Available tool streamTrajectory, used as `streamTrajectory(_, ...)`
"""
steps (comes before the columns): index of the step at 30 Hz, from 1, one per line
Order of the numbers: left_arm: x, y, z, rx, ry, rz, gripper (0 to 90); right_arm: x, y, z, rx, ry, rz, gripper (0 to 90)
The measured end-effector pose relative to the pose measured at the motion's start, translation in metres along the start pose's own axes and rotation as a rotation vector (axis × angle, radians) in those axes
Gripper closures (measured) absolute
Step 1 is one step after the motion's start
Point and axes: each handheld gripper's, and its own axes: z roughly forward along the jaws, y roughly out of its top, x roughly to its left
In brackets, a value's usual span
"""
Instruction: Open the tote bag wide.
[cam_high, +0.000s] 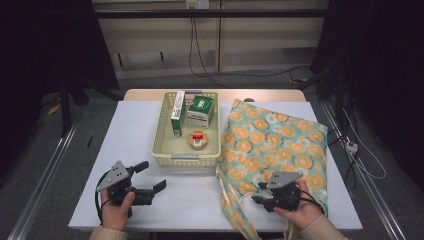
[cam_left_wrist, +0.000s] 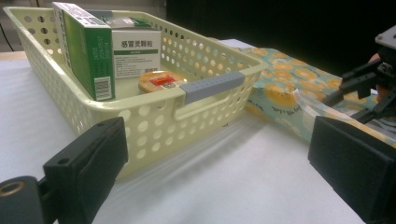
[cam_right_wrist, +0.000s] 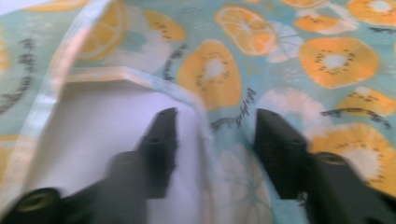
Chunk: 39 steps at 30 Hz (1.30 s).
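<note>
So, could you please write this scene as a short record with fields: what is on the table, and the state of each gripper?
surface: white table
basket: pale yellow perforated basket, left of the bag
basket contents: tall green and white box; green box; small round container
bag: fruit-print fabric bag, lying flat
left gripper: open, holding nothing, jaws pointing toward the basket
right gripper: open, jaws astride the bag's opening edge, pads not yet pressing it

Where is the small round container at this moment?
In the high view, the small round container lies inside the pale yellow basket, in its near right part, just in front of the green box and left of the fruit-print bag.
</note>
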Motion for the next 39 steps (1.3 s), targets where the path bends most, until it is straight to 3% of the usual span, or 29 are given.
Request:
streamTrajectory(2,0.0,0.0,0.0,0.003,0.002,0.007,4.9,0.002,0.0,0.001,-0.001,0.02,0.006,71.5)
streamTrajectory(5,-0.001,0.001,0.0,0.0,0.005,0.002,4.9,-0.002,0.001,0.003,-0.018,0.025,0.034,89.5)
streamTrajectory(8,-0.001,0.001,0.0,0.001,0.005,0.011,4.9,-0.007,0.006,0.007,-0.023,0.011,0.041,90.0)
streamTrajectory(13,0.0,0.001,-0.001,-0.002,0.009,0.007,4.9,-0.021,0.023,0.004,-0.078,-0.002,0.097,90.0)
streamTrajectory(17,0.0,0.0,-0.001,-0.003,0.008,0.004,4.9,-0.045,0.047,-0.001,-0.114,-0.025,0.137,90.0)
streamTrajectory(19,0.0,0.001,-0.001,-0.001,0.009,0.011,4.9,-0.05,0.052,0.0,-0.116,-0.022,0.145,90.0)
streamTrajectory(24,0.0,0.0,0.0,0.002,0.007,0.007,4.9,-0.072,0.067,0.006,-0.102,-0.076,0.162,90.0)
streamTrajectory(28,-0.001,0.0,0.0,0.006,0.004,0.015,4.9,-0.083,0.067,0.014,-0.104,-0.06,0.212,90.0)
streamTrajectory(32,-0.001,0.0,-0.002,0.004,0.005,0.016,4.9,-0.076,0.061,0.016,-0.078,0.004,0.186,89.1)
streamTrajectory(35,0.001,0.0,-0.003,0.003,0.007,0.014,4.9,-0.062,0.053,0.014,-0.086,0.016,0.154,67.2)
streamTrajectory(36,0.001,0.0,-0.003,0.004,0.007,0.014,4.9,-0.051,0.046,0.013,-0.083,0.049,0.129,59.6)
streamTrajectory(39,-0.002,0.0,-0.002,0.0,0.007,0.009,4.9,-0.039,0.039,0.013,-0.068,0.073,0.106,53.6)
